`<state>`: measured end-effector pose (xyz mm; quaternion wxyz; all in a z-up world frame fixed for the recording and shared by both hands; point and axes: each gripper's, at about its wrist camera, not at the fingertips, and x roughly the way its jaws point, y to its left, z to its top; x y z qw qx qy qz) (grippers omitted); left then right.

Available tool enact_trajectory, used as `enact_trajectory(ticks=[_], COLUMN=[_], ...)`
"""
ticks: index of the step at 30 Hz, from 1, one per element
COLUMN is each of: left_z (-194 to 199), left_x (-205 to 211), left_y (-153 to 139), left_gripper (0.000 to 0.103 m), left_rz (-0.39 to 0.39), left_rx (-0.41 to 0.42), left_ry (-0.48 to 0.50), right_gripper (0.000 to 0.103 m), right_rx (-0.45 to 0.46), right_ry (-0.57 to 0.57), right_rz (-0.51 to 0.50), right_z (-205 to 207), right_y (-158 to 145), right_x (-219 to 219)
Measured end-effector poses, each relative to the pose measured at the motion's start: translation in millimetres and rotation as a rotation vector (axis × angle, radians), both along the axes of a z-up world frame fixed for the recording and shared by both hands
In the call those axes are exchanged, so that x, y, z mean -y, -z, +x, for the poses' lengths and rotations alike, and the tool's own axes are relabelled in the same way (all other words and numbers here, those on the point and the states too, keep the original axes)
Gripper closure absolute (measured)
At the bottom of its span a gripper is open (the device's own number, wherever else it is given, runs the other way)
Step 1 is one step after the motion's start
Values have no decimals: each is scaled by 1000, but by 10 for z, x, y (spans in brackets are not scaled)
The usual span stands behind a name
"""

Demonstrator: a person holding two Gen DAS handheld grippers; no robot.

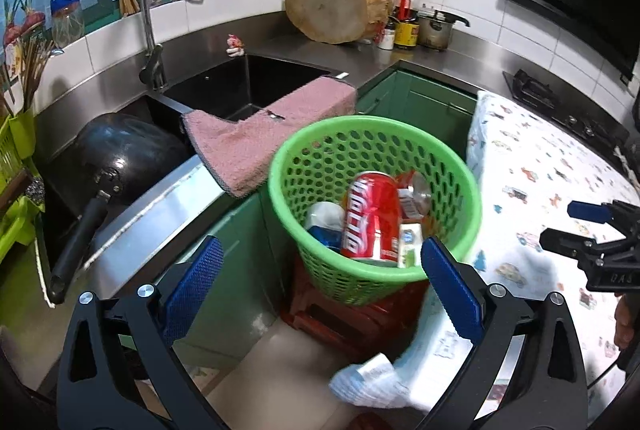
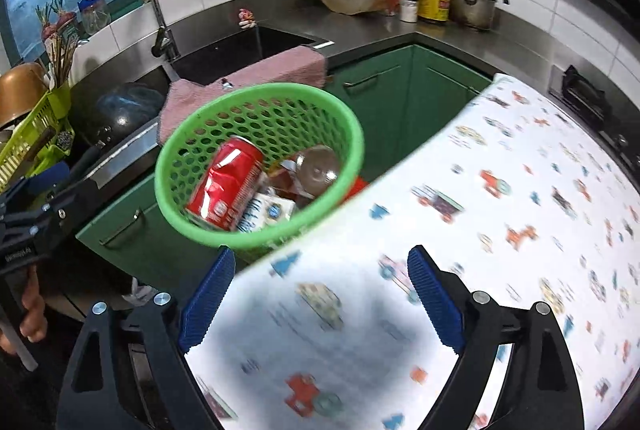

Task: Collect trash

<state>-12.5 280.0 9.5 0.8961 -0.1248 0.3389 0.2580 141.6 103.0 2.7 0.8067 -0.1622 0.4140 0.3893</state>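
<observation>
Holding the left tongs (image 1: 322, 270) spread wide in the left wrist view, pinching nothing. Looking down past them into the green basket (image 1: 372, 126), perched on a red stool (image 1: 360, 314) between the cabinets and the cloth-covered bench (image 1: 540, 190). Already carrying a red can (image 1: 374, 214) and some small cartons inside. Spotting a crumpled white-and-blue wrapper (image 1: 368, 378) outside the basket, low by the bench edge; not managing to tell whether lying or dropping. Catching the right tongs (image 1: 568, 226) over the bench, also parted and empty.

Turning to the right wrist view: hovering the right tongs (image 2: 322, 294) parted above the patterned cloth, gripping nothing. Finding no trash on the visible bench here, so likely nearing the end, with only that wrapper left. Minding the pink towel (image 2: 248, 78) draped off the sink (image 2: 240, 46) just behind the basket rim, and the bench corner beside it.
</observation>
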Motion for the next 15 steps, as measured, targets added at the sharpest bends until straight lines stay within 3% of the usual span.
enact_trajectory(ticks=[4, 7, 12, 15], left_z=[-25, -3, 55, 85], left_x=[131, 303, 560, 730], left_y=[12, 51, 127, 131], left_gripper=[5, 5, 5, 5], left_rz=[-15, 6, -48, -33], left_rx=[20, 0, -28, -36], left_ry=[16, 25, 54, 53], right_gripper=[17, 17, 17, 17], right_rx=[27, 15, 11, 32], right_ry=[44, 83, 131, 148], right_rz=[-3, 14, 31, 30], right_z=[-61, -72, -66, -91], right_y=[-10, 4, 5, -34], right_x=[309, 567, 945, 1137])
